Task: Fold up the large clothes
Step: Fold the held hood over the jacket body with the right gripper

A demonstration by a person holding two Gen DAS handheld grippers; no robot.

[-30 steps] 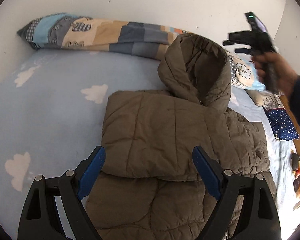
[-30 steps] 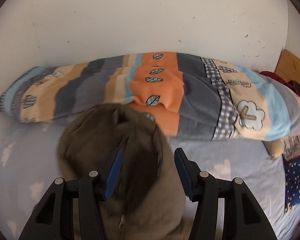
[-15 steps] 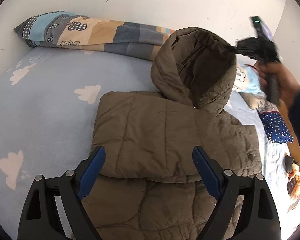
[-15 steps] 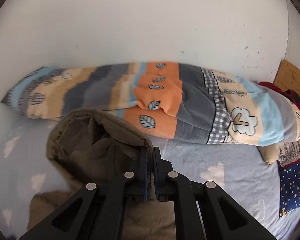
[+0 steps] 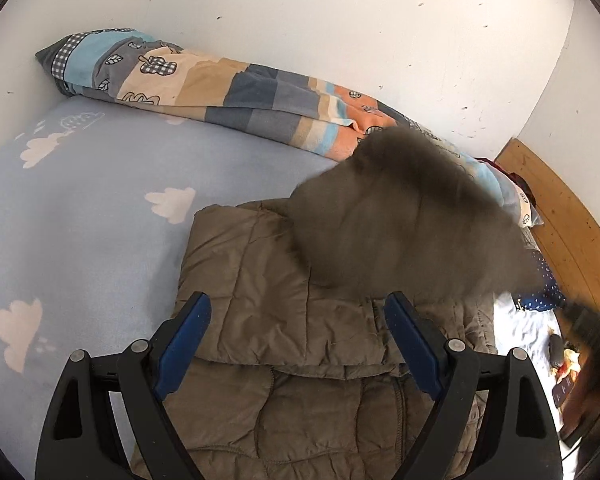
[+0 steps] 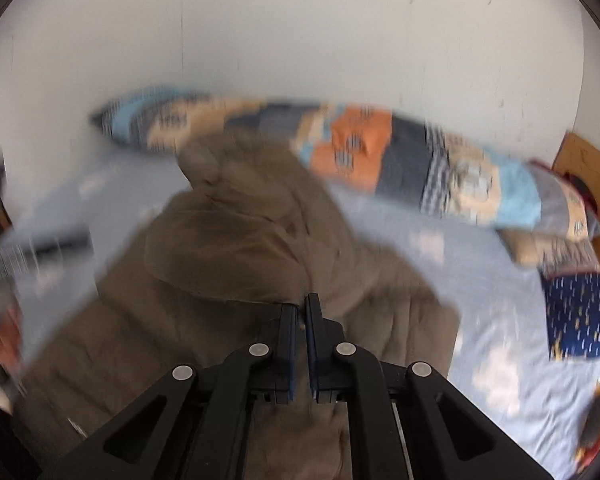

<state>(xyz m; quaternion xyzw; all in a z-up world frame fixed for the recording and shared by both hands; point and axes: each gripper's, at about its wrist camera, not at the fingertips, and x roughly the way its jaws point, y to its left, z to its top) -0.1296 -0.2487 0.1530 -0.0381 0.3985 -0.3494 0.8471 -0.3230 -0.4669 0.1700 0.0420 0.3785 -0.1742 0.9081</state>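
The olive-brown quilted puffer jacket (image 5: 284, 320) lies partly folded on the pale blue cloud-print bedsheet (image 5: 80, 208), its body directly ahead of and beneath the left gripper (image 5: 298, 344); that gripper's blue-padded jaws stand wide apart with nothing between them, the jacket's folded edge running across just beyond their tips. The right gripper (image 6: 301, 308) has its jaws pressed together, and the rim of the jacket's padded hood (image 6: 236, 232) appears pinched at their tips, the hood bulging up and away in front of them; heavy blur makes the exact bite hard to read.

By the look of it the jacket is light, soft and puffy, with a smooth shell that may slide on itself; it will likely spring back from a fold unless pressed flat. A seam, hem or hood rim looks the best hold, since thick padding would bulge out of a narrow pinch.

No container takes part here; a striped patchwork blanket roll (image 5: 220, 92) lies beyond the jaws against the wall, and a navy star-print pillow (image 6: 580, 312) sits off to the right of the right jaws.
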